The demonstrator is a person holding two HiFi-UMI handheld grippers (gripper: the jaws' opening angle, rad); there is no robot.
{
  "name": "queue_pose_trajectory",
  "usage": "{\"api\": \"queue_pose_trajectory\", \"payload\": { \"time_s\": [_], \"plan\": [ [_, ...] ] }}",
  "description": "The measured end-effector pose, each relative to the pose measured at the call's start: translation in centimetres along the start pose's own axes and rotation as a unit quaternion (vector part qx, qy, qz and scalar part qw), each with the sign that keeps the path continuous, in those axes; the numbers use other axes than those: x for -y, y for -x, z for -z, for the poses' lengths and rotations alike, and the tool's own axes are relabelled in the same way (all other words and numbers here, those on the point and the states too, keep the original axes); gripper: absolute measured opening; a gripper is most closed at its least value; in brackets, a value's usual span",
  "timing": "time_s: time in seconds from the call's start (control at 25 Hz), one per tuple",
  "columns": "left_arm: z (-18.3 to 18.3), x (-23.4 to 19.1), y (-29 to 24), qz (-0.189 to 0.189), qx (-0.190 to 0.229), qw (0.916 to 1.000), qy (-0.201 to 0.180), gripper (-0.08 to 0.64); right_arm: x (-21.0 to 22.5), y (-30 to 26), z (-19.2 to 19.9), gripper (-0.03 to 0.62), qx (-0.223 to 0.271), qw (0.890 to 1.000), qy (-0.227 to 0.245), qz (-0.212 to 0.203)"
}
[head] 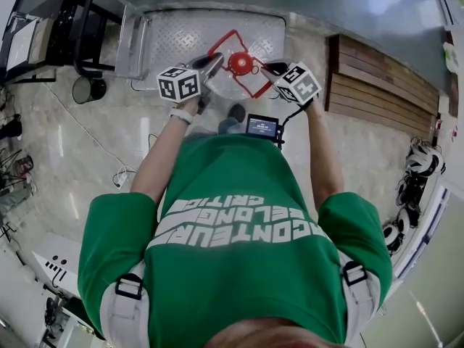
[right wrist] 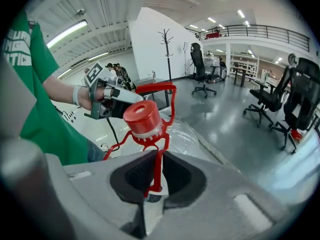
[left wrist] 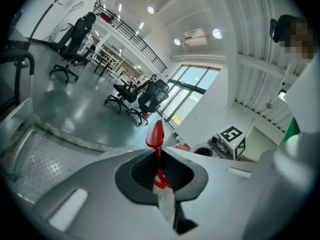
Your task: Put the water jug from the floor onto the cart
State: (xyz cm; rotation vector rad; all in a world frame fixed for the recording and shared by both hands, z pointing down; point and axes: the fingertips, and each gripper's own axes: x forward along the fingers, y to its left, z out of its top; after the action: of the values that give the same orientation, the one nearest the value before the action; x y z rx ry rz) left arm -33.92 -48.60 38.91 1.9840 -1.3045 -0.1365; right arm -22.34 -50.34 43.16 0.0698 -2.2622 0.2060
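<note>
lol ok so my left gripper (left wrist: 159, 178) is clamped tight on the red handle (left wrist: 156, 134), at 9 o'clock from the water jug (head: 241, 64), which hangs dead ahead at 12 over the cart (head: 181, 35) deck. My right gripper (right wrist: 155, 184) pinches that same handle at 3 o'clock. Lift looks done, I'd say; setting it down and letting go is what's left.

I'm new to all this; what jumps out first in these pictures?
A clear water jug with a bright red cap and red handle frame, over the cart's metal deck at the head view's top. The left gripper and right gripper both have jaws shut on that frame. Below, a person's green T-shirt fills the view.
</note>
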Motion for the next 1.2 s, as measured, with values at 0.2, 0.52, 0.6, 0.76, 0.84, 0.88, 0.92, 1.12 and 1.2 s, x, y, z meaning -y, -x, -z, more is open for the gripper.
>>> {"api": "queue_pose_trajectory", "payload": {
  "time_s": [0.2,0.52,0.6,0.76,0.84,0.88,0.92,1.12,1.2],
  "plan": [
    [-1.1,-1.2,-2.8,-0.009,0.0,0.9999,0.006,0.021,3.4,-0.7,-0.2,0.023,-0.006,1.0,0.004,-0.007],
    [-1.2,-4.3,-4.9,-0.01,-0.017,0.9993,0.032,0.021,5.6,-3.1,-0.1,0.023,-0.024,1.0,-0.014,-0.01],
    [-1.2,-5.3,-5.4,-0.009,-0.021,0.999,0.038,0.021,6.3,-3.8,-0.1,0.023,-0.03,0.999,-0.014,-0.007],
    [-0.2,-6.9,-5.6,-0.009,-0.037,0.9979,0.053,0.021,6.1,-5.2,0.5,0.023,-0.046,0.999,-0.027,-0.009],
    [0.2,-8.0,-6.1,-0.007,-0.043,0.9971,0.062,0.021,6.5,-6.2,0.8,0.023,-0.055,0.998,-0.034,-0.008],
    [0.4,-8.7,-6.4,-0.007,-0.047,0.9967,0.066,0.021,6.9,-6.8,0.8,0.023,-0.06,0.998,-0.036,-0.007],
    [0.5,-9.3,-6.8,-0.007,-0.051,0.9962,0.071,0.021,7.3,-7.4,1.0,0.024,-0.065,0.997,-0.039,-0.007],
    [2.0,-12.9,-8.5,-0.011,-0.079,0.9924,0.094,0.02,8.7,-10.7,2.1,0.025,-0.086,0.994,-0.062,-0.005],
    [2.8,-14.0,-9.2,-0.011,-0.092,0.9905,0.102,0.02,9.0,-11.8,2.8,0.025,-0.095,0.993,-0.073,0.0]
  ]
}}
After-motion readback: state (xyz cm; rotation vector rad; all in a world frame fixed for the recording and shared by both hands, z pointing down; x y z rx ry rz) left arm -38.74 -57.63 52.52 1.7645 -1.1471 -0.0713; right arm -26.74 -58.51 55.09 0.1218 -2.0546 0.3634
